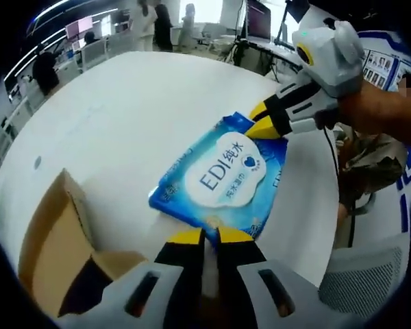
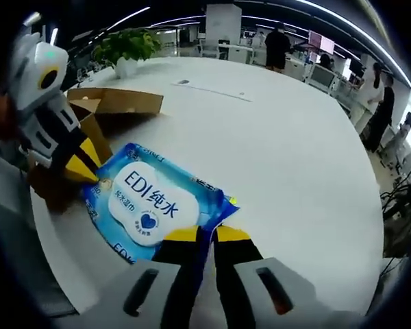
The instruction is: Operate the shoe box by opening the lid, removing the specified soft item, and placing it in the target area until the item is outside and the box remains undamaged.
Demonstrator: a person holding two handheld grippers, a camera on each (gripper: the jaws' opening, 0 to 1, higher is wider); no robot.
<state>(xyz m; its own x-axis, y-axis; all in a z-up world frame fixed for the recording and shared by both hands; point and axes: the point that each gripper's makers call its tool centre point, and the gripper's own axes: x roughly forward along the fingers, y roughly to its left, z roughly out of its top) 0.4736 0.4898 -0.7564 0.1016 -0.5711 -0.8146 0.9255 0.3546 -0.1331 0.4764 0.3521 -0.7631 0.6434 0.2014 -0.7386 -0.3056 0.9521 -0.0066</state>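
A blue wet wipes pack [image 1: 222, 175] with a white label is gripped at opposite ends, over the white table [image 1: 137, 116]. My left gripper [image 1: 210, 236] is shut on its near edge. In the left gripper view the right gripper [image 1: 268, 122] enters from the upper right, pinching the far corner. In the right gripper view the pack [image 2: 151, 202] lies just ahead of my right gripper [image 2: 207, 234], which is shut on its corner, while the left gripper [image 2: 81, 166] clamps the opposite edge. The open cardboard box [image 1: 55, 240] sits at lower left; its flaps [image 2: 116, 101] stand behind the pack.
A potted plant [image 2: 127, 48] stands at the table's far edge behind the box. The table edge [image 2: 68, 267] runs close under the pack. Office desks, monitors and people [image 2: 277, 44] fill the background. A person's arm [image 1: 383, 113] holds the right gripper.
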